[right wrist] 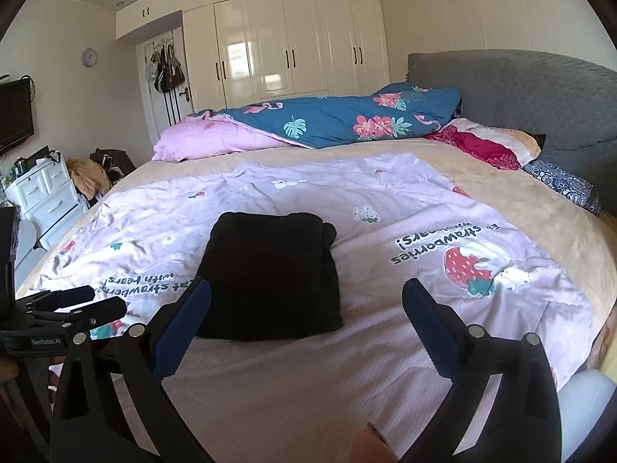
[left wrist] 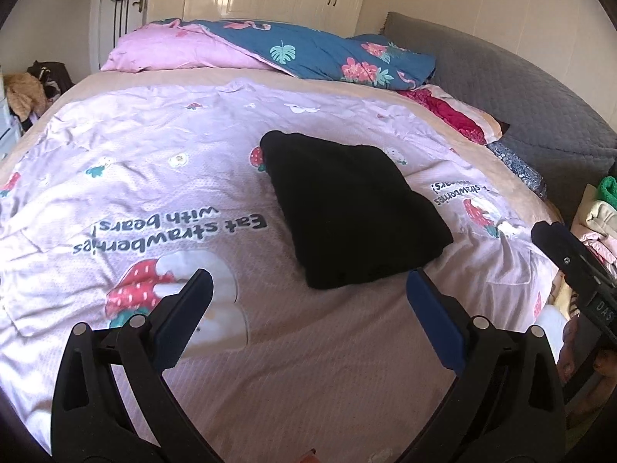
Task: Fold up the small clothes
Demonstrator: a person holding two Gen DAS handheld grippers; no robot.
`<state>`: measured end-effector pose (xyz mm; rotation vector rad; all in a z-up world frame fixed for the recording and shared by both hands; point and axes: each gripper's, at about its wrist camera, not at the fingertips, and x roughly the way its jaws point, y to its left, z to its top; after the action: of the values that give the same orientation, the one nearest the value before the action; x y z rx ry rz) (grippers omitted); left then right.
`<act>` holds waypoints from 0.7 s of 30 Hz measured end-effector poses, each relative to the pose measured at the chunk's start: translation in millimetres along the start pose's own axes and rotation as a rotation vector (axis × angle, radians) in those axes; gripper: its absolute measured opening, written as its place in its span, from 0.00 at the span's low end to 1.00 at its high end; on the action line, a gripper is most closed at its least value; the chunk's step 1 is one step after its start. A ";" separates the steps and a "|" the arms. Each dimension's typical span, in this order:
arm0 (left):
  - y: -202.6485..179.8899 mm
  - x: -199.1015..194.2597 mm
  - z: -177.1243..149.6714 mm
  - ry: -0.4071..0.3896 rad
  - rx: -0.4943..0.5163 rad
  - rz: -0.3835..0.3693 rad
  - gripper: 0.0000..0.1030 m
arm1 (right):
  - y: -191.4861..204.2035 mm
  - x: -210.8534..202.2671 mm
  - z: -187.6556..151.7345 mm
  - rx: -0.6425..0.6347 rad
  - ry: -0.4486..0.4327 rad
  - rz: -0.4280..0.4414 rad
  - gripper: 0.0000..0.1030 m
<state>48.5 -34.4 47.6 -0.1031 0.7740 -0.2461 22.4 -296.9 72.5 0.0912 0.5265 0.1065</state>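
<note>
- Left wrist view: the left gripper (left wrist: 308, 289) hangs over the pink bedspread (left wrist: 154, 146) with its jaws spread wide and nothing between them. The black garment (left wrist: 354, 212) lies folded into a thick block at about 1 o'clock from the gripper, its near edge just beyond the right fingertip.
- From here, a one-sided grab at that near edge would likely lift only the top layer, and the fold would spill open.
- The right gripper (left wrist: 570, 266) shows at 3 o'clock, near a pile of clothes (left wrist: 597, 212); a sideways reach could bump it.
- Right wrist view: the right gripper (right wrist: 306, 295) is also spread wide and empty. The garment (right wrist: 270, 277) sits at about 11 o'clock, touching nothing but the bedspread (right wrist: 385, 208).
- The left gripper (right wrist: 77, 305) lies low at 9 o'clock, near the garment's left side; both closing inward could collide or bunch the soft bedspread into the pinch.
</note>
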 end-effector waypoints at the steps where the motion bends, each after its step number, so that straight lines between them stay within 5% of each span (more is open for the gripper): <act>1: 1.7 -0.9 -3.7 -0.001 -0.002 0.008 0.91 | 1.9 -0.4 -4.6 -0.003 0.004 0.001 0.96; 12: 23.0 3.8 -55.3 0.022 -0.031 0.059 0.91 | 11.4 13.6 -66.4 -0.014 0.108 -0.058 0.96; 21: 25.3 3.9 -64.1 0.031 -0.027 0.091 0.91 | 19.6 25.4 -89.7 -0.030 0.175 -0.061 0.96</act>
<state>10.7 -11.1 -5.2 -0.0891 0.8106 -0.1516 -2.7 -268.9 -15.1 0.0368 0.7020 0.0626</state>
